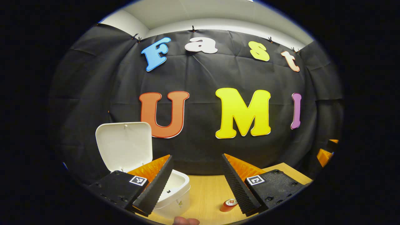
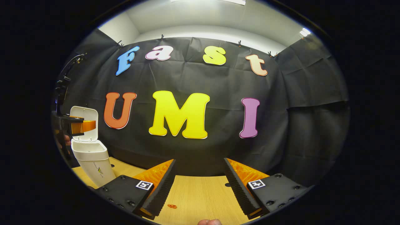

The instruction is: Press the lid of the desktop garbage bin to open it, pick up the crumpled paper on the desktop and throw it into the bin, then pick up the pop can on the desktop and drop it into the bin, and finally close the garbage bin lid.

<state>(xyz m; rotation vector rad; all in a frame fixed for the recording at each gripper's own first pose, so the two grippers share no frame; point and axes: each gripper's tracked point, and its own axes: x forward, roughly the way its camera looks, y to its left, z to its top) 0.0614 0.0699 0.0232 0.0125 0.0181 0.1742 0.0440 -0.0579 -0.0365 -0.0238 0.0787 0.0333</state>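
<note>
The white desktop bin (image 1: 176,195) stands at the lower left with its lid (image 1: 124,145) swung up and open. My left gripper (image 1: 197,156) is open with nothing between its fingers, and its left finger covers part of the bin's mouth. The orange pop can (image 1: 229,205) lies on its side on the wooden table (image 1: 206,190), beside the right finger. In the right gripper view the bin (image 2: 93,159) stands far left with the left gripper (image 2: 89,125) hovering over its opening. My right gripper (image 2: 199,160) is open and holds nothing, above the table (image 2: 200,193).
A small orange scrap (image 2: 172,206) lies on the table near the right gripper's left finger. The other gripper's orange part (image 1: 326,153) shows at the far right edge. A thumb tip (image 1: 186,221) shows at the bottom. The black cloth wall closes off the back.
</note>
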